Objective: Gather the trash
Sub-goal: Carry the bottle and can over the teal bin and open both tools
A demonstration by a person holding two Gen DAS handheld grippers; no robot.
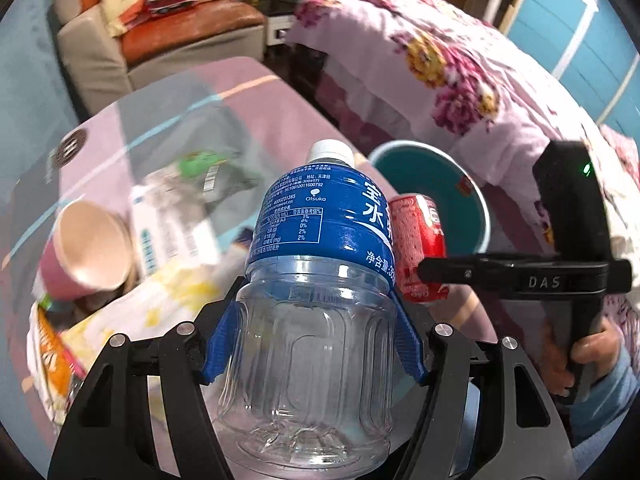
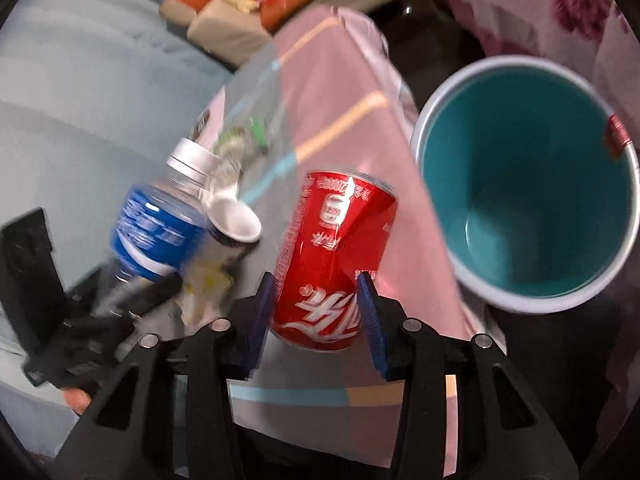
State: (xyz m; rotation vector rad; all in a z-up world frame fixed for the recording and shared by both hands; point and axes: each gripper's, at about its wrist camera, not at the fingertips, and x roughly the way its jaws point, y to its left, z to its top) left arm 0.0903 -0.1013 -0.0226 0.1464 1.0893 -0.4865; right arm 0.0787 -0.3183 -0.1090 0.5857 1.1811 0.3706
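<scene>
clear plastic bottle with blue label sits clamped in the left tool. right tool grips a dented red soda can, the teal round bin just beyond its right finger.

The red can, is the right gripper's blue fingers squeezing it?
Touching. The right wrist view shows the red can sitting between the right gripper, with both blue fingers pressed against its sides and no gap showing.

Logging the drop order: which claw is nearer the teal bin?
Right. The right claw, shut on the red can, sits just beside the teal bin. The left claw, shut on the clear bottle, is farther off, beyond the can.
</scene>
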